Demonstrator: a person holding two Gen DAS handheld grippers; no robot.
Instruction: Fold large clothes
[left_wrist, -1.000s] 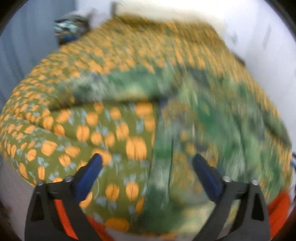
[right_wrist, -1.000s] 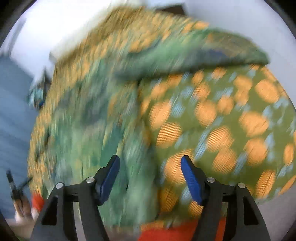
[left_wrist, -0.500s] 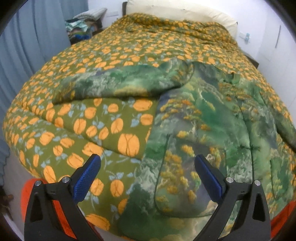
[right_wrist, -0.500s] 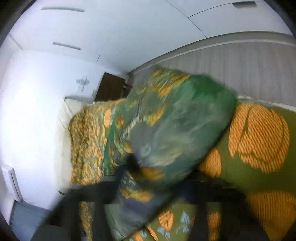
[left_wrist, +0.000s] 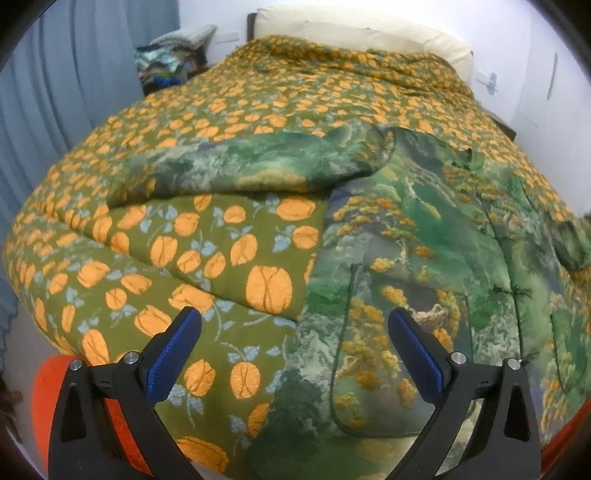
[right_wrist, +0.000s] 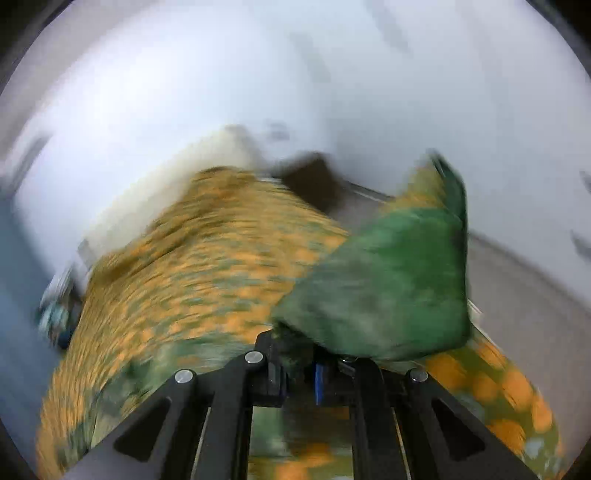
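A large green jacket (left_wrist: 424, 243) with a yellow-and-green landscape print lies spread on the bed, one sleeve (left_wrist: 258, 166) stretched out to the left. My left gripper (left_wrist: 291, 343) hovers open above the jacket's lower hem, nothing between its blue pads. In the blurred right wrist view my right gripper (right_wrist: 303, 369) is shut on a green fold of the jacket (right_wrist: 388, 288), which it holds lifted above the bed.
The bed is covered by an olive quilt (left_wrist: 221, 258) with orange fruit print. A cream pillow (left_wrist: 369, 33) lies at the head. Grey curtains (left_wrist: 74, 74) hang at left beside a pile of clothes (left_wrist: 166, 62). White walls stand beyond; orange fabric (left_wrist: 48, 391) shows below the quilt.
My right gripper has closed on the jacket's cloth and swung up with it, so its view now looks along the bed. The left gripper came down slightly and stayed open.
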